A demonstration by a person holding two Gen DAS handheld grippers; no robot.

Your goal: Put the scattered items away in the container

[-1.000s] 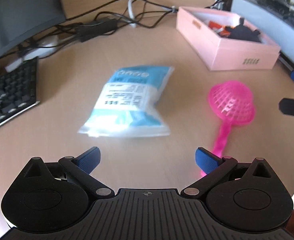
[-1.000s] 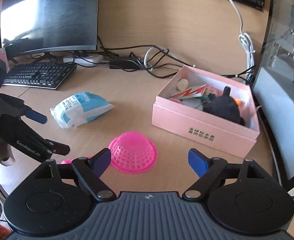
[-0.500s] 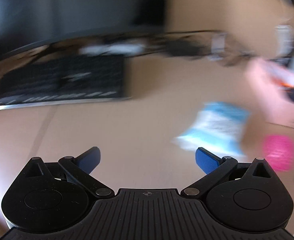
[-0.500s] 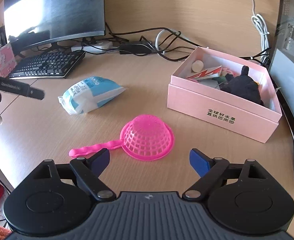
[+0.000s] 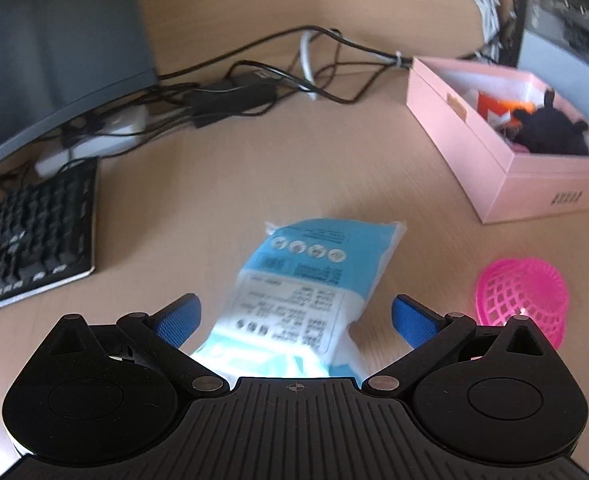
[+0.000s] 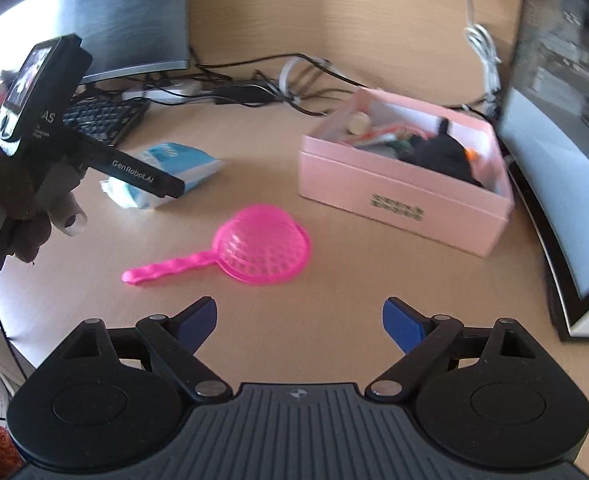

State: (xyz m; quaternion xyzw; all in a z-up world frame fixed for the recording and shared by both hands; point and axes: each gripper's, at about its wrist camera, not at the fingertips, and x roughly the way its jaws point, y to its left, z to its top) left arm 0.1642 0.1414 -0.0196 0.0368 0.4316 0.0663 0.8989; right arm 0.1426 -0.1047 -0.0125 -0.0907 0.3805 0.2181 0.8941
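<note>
Container: pink box (image 6: 404,192), open-topped, on the wooden worktop (image 6: 334,280) beside a computer case.
Container contents: black plush toy (image 6: 442,156) against the far right side; red-and-white packet (image 5: 498,110); small round pale thing (image 6: 360,122) at the back corner; other bits, too blurred to tell.
Loose item 1: blue-and-white packet (image 5: 306,288), flat on the worktop, well apart from the box.
Loose item 2: pink strainer (image 6: 262,238), dome up, handle pointing away from the box; lies between packet and box.
Left gripper (image 5: 294,316): jaws wide apart, astride the near end of the packet; blue pads clear of it on both sides.
Right gripper (image 6: 300,324): jaws opening, already wide, nothing between them; strainer just ahead.
Background: keyboard (image 5: 30,236), monitor (image 6: 106,12), cable tangle behind.
</note>
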